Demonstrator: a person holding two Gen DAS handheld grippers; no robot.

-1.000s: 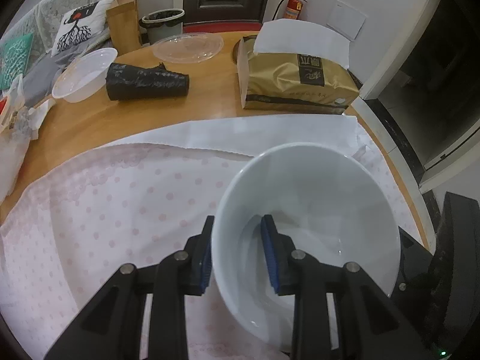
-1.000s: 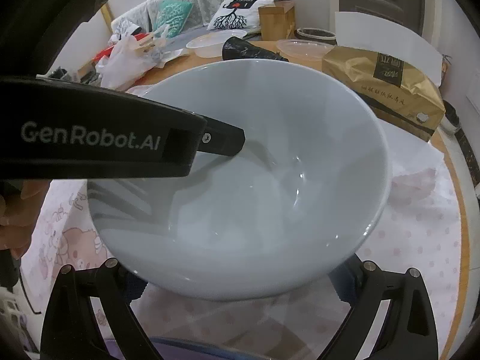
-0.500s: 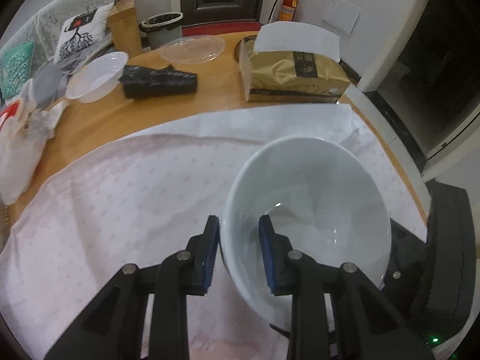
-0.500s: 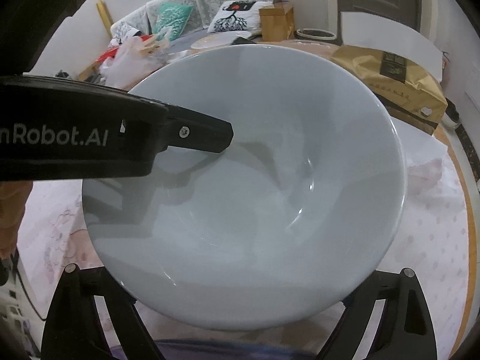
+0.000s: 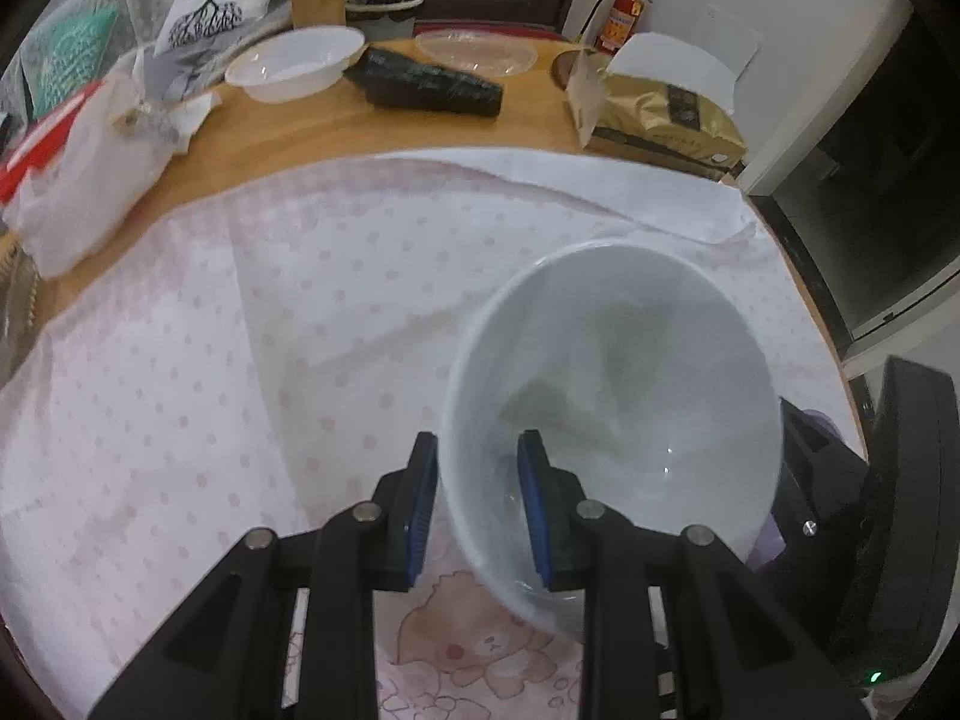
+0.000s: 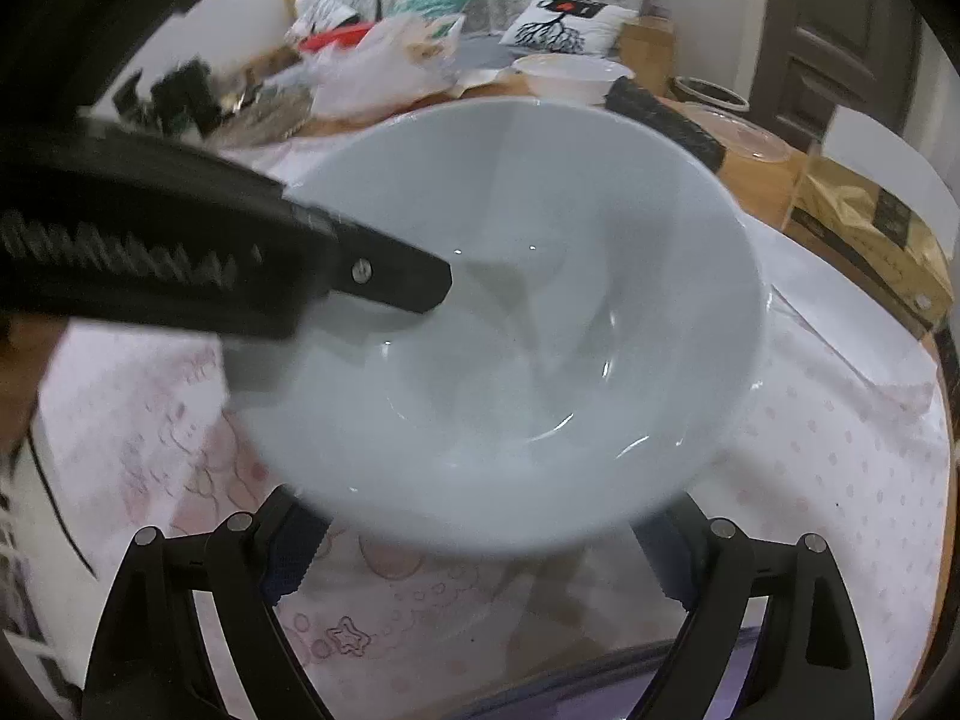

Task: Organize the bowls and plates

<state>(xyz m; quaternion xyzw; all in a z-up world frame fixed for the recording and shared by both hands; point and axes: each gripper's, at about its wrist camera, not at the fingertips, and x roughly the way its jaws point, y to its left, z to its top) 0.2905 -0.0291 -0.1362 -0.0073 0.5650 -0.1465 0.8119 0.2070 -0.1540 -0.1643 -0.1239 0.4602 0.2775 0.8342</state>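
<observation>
Lower right of the left wrist view: left gripper (image 5: 477, 495) clamped on the near wall of the white bowl (image 5: 624, 396), one blue pad outside, one inside. Bowl sits tilted over the pink dotted cloth (image 5: 240, 330). Right wrist view: bowl (image 6: 528, 324) fills frame centre; right gripper (image 6: 480, 546) spread wide under it, jaws just narrowed slightly, pad contact not discernible. Upper frame: wooden table (image 5: 336, 126), plastic bowl (image 5: 297, 63), gold tissue pack (image 5: 666, 114).

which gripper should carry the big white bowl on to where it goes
Left. The left gripper is clamped on the white bowl's rim, one finger inside, one outside. The right gripper is open below the bowl, its jaws having just narrowed, apparently not pressing it.
</observation>
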